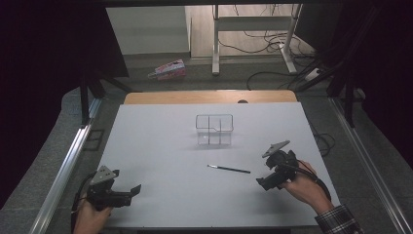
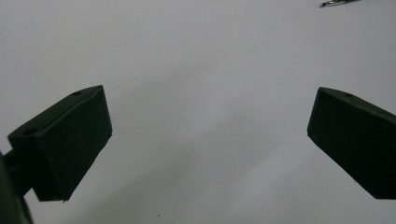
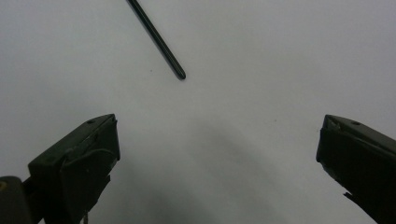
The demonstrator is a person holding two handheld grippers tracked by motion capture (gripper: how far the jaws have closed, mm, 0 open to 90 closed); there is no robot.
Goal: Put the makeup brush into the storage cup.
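- Because the thin black brush [image 1: 229, 169] lies flat on the white table [image 1: 146, 146], in front of the clear divided organiser [image 1: 214, 129], the right gripper [image 1: 265, 181] sits just beside the handle end, jaws spread wide and empty, probably for a pickup.
- The left gripper [image 1: 131, 191] rests at the near left corner, well apart, jaws likewise wide and holding nothing.
- The right gripper view shows the brush's rounded handle tip [image 3: 180, 73] ahead of its jaws; the high view supplies the organiser's position.
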